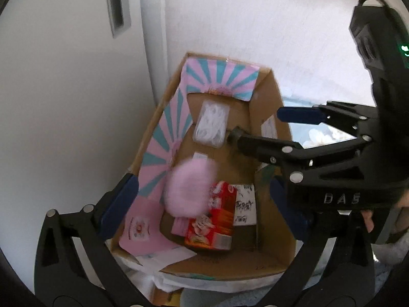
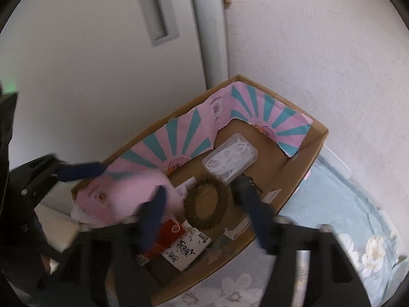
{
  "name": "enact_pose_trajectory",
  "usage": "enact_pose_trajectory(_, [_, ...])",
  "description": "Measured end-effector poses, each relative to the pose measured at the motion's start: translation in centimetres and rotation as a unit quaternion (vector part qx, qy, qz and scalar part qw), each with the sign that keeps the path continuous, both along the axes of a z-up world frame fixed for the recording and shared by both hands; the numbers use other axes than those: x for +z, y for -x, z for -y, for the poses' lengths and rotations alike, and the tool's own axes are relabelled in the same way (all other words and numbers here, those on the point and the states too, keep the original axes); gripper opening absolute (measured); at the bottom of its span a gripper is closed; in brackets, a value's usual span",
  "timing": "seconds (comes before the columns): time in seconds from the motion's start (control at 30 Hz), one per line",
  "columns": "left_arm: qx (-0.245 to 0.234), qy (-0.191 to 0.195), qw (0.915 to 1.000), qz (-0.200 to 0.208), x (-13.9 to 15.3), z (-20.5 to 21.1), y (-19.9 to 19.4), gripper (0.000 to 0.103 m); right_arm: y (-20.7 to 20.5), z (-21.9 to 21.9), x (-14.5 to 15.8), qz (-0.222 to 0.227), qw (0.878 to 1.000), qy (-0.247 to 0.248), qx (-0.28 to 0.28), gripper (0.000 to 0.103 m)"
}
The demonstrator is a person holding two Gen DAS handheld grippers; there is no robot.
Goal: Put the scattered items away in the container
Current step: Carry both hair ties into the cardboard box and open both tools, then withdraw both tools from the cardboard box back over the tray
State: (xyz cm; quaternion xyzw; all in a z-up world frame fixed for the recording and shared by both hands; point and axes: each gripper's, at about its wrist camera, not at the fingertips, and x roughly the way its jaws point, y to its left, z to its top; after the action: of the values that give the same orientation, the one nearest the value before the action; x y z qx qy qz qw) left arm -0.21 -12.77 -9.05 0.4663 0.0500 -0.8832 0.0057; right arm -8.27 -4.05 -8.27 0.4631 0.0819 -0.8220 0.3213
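A cardboard box (image 1: 268, 261) (image 2: 314, 143) lined with pink and teal striped paper stands against the wall. Inside lie a clear case of white items (image 1: 211, 124) (image 2: 230, 160), a red carton (image 1: 212, 220), a white printed packet (image 1: 245, 204) (image 2: 185, 250) and a brown fuzzy ring (image 2: 207, 202). A blurred pink fluffy ball (image 1: 190, 188) (image 2: 138, 197) is in the air over the box between my left gripper's (image 1: 202, 204) open fingers, touching neither. My right gripper (image 2: 204, 215) is open over the box; it shows from the side in the left wrist view (image 1: 255, 128).
A white door with a recessed handle (image 2: 158, 12) and a white wall (image 2: 319, 51) stand behind the box. A blue floral cloth (image 2: 332, 230) lies under and right of the box. White paper (image 1: 163, 261) lies at the box's near end.
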Motion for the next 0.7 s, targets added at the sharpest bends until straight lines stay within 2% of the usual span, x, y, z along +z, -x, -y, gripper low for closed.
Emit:
enact_pose_trajectory(0.13, [0.004,0.017,0.9999,0.001,0.3,-0.1,0.1,0.102,0.7,-1.0,0.4,0.009,1.0,0.013,-0.019,0.07])
enact_pose_trajectory(0.53, [0.008,0.009,0.9999,0.008,0.8,-0.1,0.0,0.102,0.0,-2.1,1.2,0.004,0.999,0.02,-0.046,0.07])
enact_pose_trajectory(0.7, [0.002,0.013,0.9999,0.0,1.9,0.0,0.6,0.102,-0.6,-4.4,2.0,-0.009,0.997,0.024,-0.072,0.07])
